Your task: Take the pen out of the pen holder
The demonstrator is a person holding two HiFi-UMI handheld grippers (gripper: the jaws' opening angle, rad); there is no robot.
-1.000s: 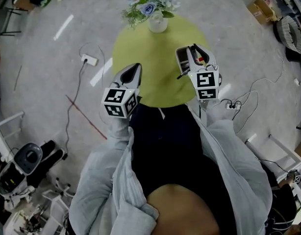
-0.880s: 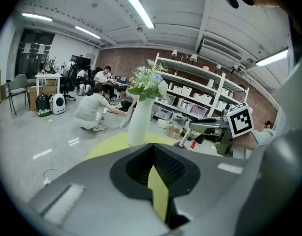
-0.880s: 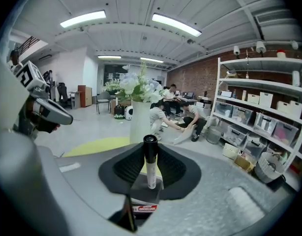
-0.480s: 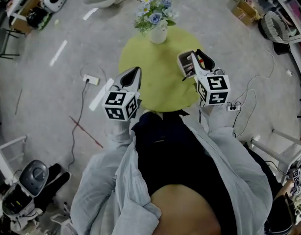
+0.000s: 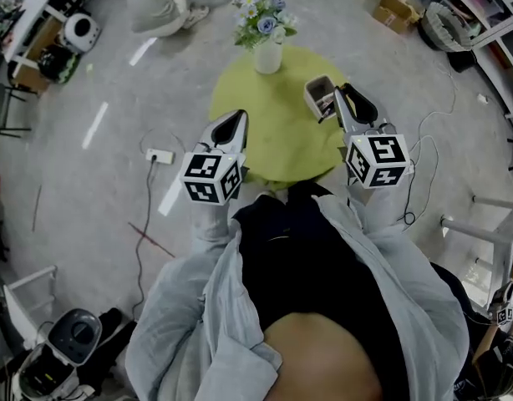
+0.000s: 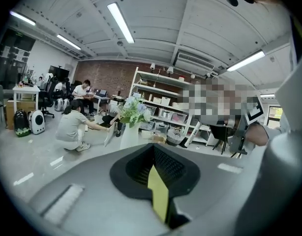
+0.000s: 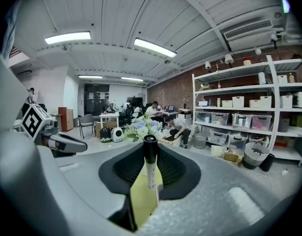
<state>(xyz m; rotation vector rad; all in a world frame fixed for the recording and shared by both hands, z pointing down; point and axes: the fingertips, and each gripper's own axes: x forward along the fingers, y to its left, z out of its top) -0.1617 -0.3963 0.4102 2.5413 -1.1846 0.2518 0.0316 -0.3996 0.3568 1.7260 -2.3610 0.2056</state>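
My right gripper [image 5: 347, 98] hangs over the right edge of the round green table [image 5: 265, 132], just right of the small open-topped pen holder [image 5: 318, 93]. Seen in the right gripper view, my right gripper [image 7: 150, 156] is shut on a pen [image 7: 150, 173] with a white barrel and black cap, which stands upright between the pads. Its lower end is hidden by the jaws. Over the table's left edge my left gripper [image 5: 236, 121] is shut with nothing in it, and the left gripper view [image 6: 153, 154] shows only a thin slit.
A white vase of flowers [image 5: 267, 55] stands at the table's far edge. On the floor lie a power strip [image 5: 159, 154] at left and cables [image 5: 424, 153] at right. A crouching person [image 6: 72, 127] and storage shelves [image 7: 244, 122] are beyond.
Both grippers have risen, the right one more, carrying the pen up and a little away from the pen holder. The head view has shifted, so the table sits farther off.
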